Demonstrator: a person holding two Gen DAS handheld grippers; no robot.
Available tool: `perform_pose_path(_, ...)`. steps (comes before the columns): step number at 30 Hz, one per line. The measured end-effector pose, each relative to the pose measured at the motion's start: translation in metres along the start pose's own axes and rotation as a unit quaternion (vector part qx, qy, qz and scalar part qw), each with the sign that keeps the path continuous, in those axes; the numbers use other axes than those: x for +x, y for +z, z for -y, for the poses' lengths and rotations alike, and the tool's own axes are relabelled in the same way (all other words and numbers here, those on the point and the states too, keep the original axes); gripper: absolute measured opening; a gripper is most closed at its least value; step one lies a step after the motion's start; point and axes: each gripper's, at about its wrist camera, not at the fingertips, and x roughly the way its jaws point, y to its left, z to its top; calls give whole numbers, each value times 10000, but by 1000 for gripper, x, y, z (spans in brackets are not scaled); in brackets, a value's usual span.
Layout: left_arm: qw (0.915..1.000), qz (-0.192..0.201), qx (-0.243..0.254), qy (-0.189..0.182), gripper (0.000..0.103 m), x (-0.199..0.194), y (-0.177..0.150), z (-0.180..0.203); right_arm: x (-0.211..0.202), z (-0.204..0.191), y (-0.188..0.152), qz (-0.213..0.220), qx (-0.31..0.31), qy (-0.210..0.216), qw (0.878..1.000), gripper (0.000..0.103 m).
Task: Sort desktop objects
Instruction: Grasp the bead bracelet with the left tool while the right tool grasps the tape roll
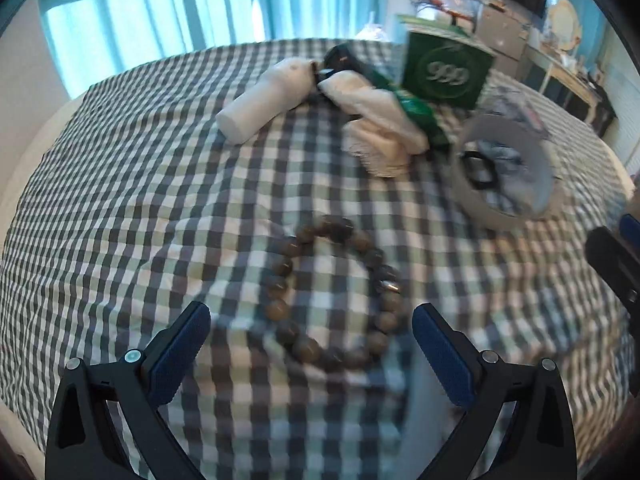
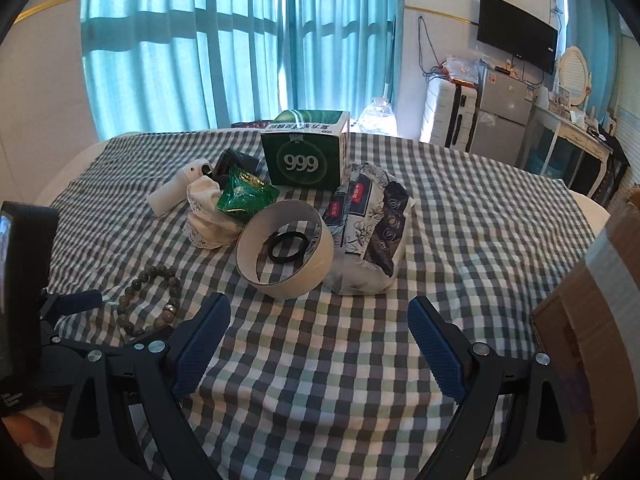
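Observation:
A bracelet of brown beads (image 1: 332,292) lies on the checked cloth (image 1: 120,200). My left gripper (image 1: 312,312) hangs open just above it, one blue pad on either side of the ring. In the right wrist view the bracelet (image 2: 150,300) sits at the left. My right gripper (image 2: 318,302) is open over bare cloth with nothing between its fingers. Just ahead of it stands a round white container (image 2: 284,248) holding a black ring (image 2: 286,246). Further back lie a white bottle (image 2: 172,192), a white lace cloth (image 2: 208,216), a green packet (image 2: 244,196) and a green "999" box (image 2: 304,160).
A plastic bag of printed packets (image 2: 372,224) leans against the container's right side. A cardboard box (image 2: 592,300) stands at the right edge. A dark round object (image 2: 232,164) lies behind the bottle. Teal curtains, a fridge and a wall screen are beyond.

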Motion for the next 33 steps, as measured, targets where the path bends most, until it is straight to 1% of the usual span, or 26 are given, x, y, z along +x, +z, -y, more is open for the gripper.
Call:
perform_pose_path(1,9999,-81,-57,18,103,6,1,-3,3,-1,1,2,-17,5,10000,91)
perform_pose_path(3,9994,-187,-243,-130,103,14,0,-11,12,-4,3,-13,-49,38,10000,91)
perform_pose_path(8,9990,-89,-421,-88,103,20,1,-21,32,-12,3,-141,-179,35,9997,91)
perform_pose_path(11,9993,-2,-365,-4,103,19,2,-22,41,-21,3,-178,-358,27,9992,91)
perform_pose_path(15,9994,63,-327,-49,102,19,5,-23,57,-30,7,-184,-544,-156,9982,91)
perform_pose_path(18,9991,143,-377,-113,96,18,12,-26,67,-34,10,-192,-638,-320,9973,91)
perform_pose_path(19,9990,179,-389,-131,92,19,16,-27,69,-35,12,-176,-665,-352,9970,91)
perform_pose_path(21,9988,238,-393,-170,87,19,19,-29,74,-37,15,-147,-704,-382,9967,91)
perform_pose_path(22,9987,261,-386,-187,83,20,22,-31,76,-38,16,-140,-724,-429,9964,91)
perform_pose_path(24,9986,336,-343,-223,69,20,25,-32,81,-41,18,-125,-758,-490,9958,91)
perform_pose_path(26,9983,430,-296,-261,38,18,28,-33,85,-43,20,-110,-792,-503,9955,90)
perform_pose_path(27,9980,475,-296,-283,35,17,29,-34,86,-44,21,-123,-801,-507,9954,90)
perform_pose_path(29,9977,488,-326,-332,32,17,30,-36,86,-43,23,-128,-767,-477,9958,83)
perform_pose_path(30,9974,500,-357,-376,31,17,30,-37,84,-42,22,-126,-731,-443,9963,83)
perform_pose_path(31,9970,512,-390,-423,26,15,30,-38,84,-41,22,-148,-689,-382,9968,83)
perform_pose_path(33,9961,529,-474,-529,25,15,30,-43,81,-39,22,-195,-594,-313,9976,83)
